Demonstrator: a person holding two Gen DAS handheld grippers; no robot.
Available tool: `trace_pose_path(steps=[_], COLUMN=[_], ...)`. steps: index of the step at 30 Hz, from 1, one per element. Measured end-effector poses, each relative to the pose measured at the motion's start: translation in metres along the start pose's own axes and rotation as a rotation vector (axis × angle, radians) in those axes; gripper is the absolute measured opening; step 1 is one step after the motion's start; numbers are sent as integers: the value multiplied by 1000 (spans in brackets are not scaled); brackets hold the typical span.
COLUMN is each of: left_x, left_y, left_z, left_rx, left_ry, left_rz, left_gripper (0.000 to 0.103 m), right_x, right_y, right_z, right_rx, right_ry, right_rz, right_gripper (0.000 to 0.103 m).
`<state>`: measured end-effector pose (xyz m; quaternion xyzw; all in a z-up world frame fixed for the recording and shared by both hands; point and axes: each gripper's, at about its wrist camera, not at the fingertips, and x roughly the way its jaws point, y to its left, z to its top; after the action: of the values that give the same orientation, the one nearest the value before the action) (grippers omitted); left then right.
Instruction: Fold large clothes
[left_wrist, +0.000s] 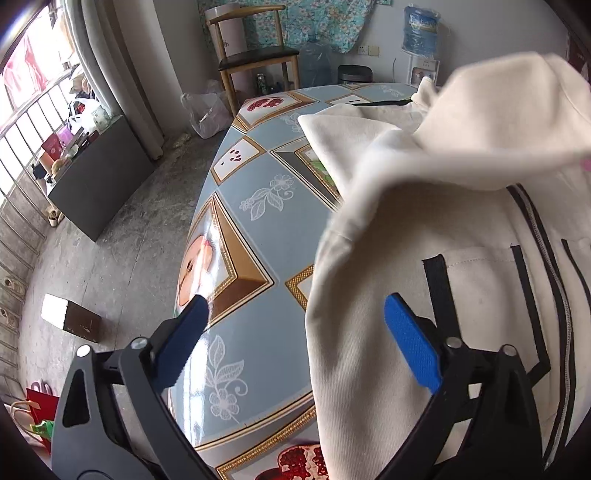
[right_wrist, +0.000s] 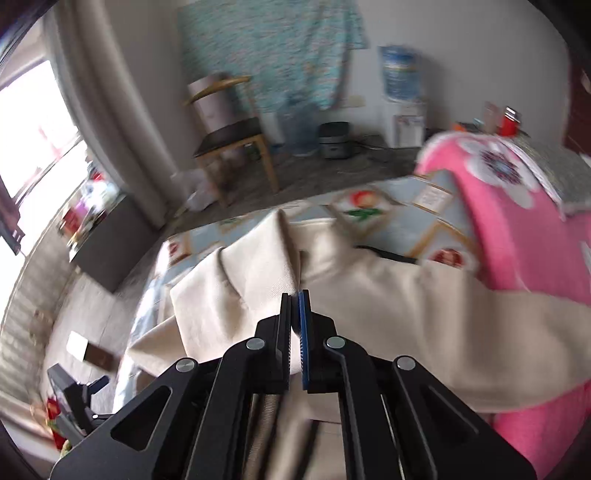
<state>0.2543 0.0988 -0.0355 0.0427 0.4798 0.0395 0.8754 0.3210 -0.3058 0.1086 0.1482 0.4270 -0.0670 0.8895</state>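
Right wrist view shows the right gripper (right_wrist: 295, 299) with its jaws pressed together on a fold of the cream jacket (right_wrist: 369, 295), lifting that fold above the table (right_wrist: 436, 225), with a pink cloth (right_wrist: 509, 236) just beside the jacket. In the left wrist view the left gripper (left_wrist: 291, 332) stands wide apart and holds nothing, one blue finger (left_wrist: 410, 343) over the jacket's (left_wrist: 369, 332) edge and the other over the bare patterned table (left_wrist: 255, 206). The jacket lies spread on the table with its black zip (left_wrist: 554, 280) showing, a chair (left_wrist: 255, 55) well beyond it.

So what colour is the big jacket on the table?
Cream jacket with black stripes along its zip, clearest in the left wrist view.
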Motion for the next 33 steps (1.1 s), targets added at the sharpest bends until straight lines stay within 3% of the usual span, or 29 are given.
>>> trace_pose_path(steps=[5,7,9,12,17,21,27,29,33], left_x=[14,12,10,5,-7,-5,22,25,24], left_y=[0,1,1,6,27,30,-4,-11,-11], left_z=[-4,-7,-8,-7,4,17,17,14,14], left_rx=[13,14,23,15,-82,-107,24,72,101], left_ry=[52,54,61,67,50,68,99,75,52], left_rz=[1,-11,-22,-50,-169,-205,-114,-59,-8], left_gripper=[68,65,55,51,51,52,53,55,55], right_x=[56,70,69,67,79,75,96,99,93], right_y=[-82,-108,-116,-115,-131,-136,-126,-117,-100], right_z=[-53,-65,-68,-53,-56,-59,-58,-54,-47], right_rx=[105,148,172,173,186,191,137,97,41], right_ry=[158,194,183,153,222,215,264,259,207], right_rz=[-126,-127,-93,-64,-58,-46,-69,-82,-91], right_gripper=[4,4,4,4,5,25,25,9,5])
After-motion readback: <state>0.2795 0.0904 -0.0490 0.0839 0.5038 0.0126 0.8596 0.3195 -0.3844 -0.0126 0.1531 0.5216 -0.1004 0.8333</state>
